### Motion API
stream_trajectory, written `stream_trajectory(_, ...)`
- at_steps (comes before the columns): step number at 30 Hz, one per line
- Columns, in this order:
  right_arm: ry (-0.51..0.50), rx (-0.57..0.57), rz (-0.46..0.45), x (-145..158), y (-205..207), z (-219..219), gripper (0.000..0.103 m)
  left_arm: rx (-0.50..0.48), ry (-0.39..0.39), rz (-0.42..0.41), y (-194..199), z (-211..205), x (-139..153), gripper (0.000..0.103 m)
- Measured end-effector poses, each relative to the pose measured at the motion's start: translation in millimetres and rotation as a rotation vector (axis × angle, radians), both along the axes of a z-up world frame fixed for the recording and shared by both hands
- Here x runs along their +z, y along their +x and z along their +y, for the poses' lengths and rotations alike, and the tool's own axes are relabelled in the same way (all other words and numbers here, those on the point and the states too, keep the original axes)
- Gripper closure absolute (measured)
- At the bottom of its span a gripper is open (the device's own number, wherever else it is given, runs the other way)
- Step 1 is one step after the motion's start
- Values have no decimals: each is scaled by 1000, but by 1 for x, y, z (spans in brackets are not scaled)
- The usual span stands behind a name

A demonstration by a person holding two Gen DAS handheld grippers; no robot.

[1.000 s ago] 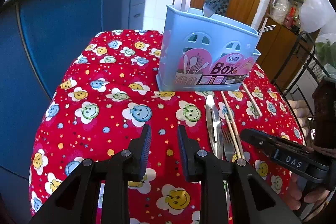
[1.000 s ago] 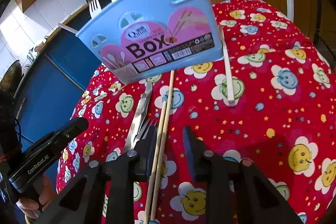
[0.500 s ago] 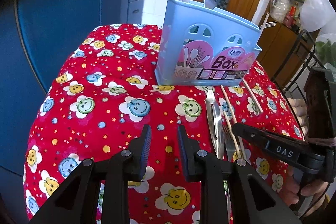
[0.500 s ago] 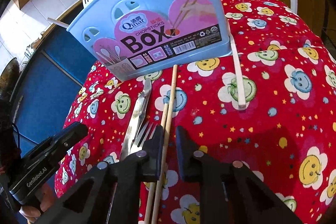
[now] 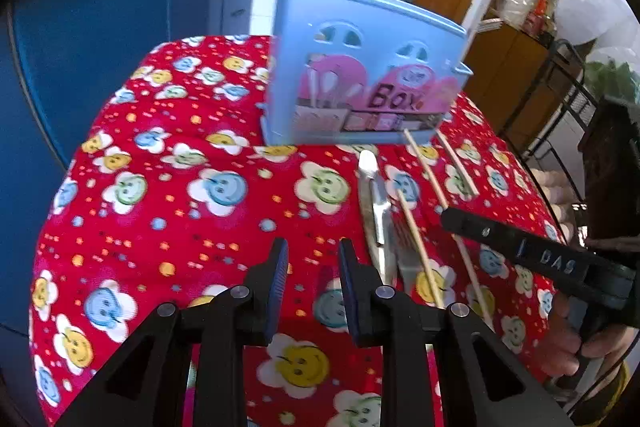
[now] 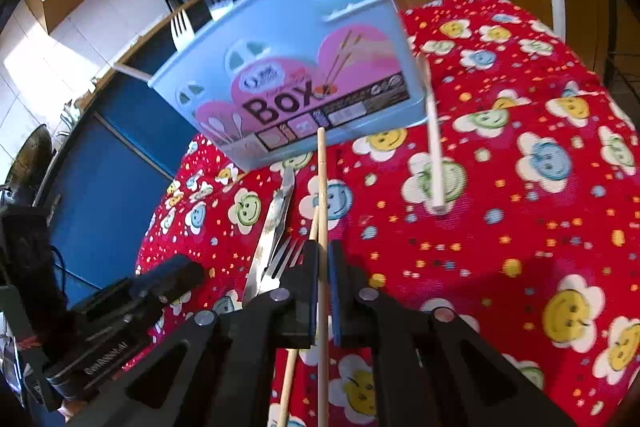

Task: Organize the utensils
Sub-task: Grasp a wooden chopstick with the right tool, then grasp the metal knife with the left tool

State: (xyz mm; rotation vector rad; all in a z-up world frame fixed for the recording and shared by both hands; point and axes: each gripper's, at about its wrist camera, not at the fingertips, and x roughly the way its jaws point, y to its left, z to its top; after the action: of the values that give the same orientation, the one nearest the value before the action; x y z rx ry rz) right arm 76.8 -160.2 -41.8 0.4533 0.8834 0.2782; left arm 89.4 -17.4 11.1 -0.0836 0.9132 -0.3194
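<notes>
Wooden and slim, a round chopstick (image 6: 322,211) runs between the fingers of the right gripper (image 6: 323,259), whose black jaws are narrowed close around it; whether the pads actually press it I cannot tell. It stretches toward twelve o'clock, its far tip reaching the foot of the pale blue plastic utensil box (image 6: 304,79). A second wooden chopstick (image 6: 314,227) lies just beside it at eleven o'clock, crossing under it. At ten o'clock from the fingers rest a shiny metal knife (image 6: 274,223) and a steel fork (image 6: 284,259), side by side on the red tablecloth (image 6: 520,227) printed with smiling flowers. A white stick (image 6: 434,147) lies at one o'clock, one end against the box.

Only the right wrist view shows a fork (image 6: 182,27) standing inside the box, and the kitchen counter behind. The left wrist view shows the left gripper (image 5: 312,259) with jaws parted and nothing between them, above bare cloth, the box (image 5: 360,79) at twelve o'clock, and the utensils at two o'clock, with the right gripper's black body (image 5: 540,259) above them.
</notes>
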Motion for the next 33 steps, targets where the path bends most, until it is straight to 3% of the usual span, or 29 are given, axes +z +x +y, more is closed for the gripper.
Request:
stream_trajectory(11, 17, -67, -26, 8, -23, -37, 97, -75, 0, 50, -5, -23, -8, 77)
stream_trajectory(18, 33, -63, -21, 2, -28, -40, 97, -112, 29, 63, -8, -35, -13, 67)
stream_trajectory(33, 14, -39, 10, -12, -28, -36, 97, -70, 95, 67, 10, -41, -21, 66)
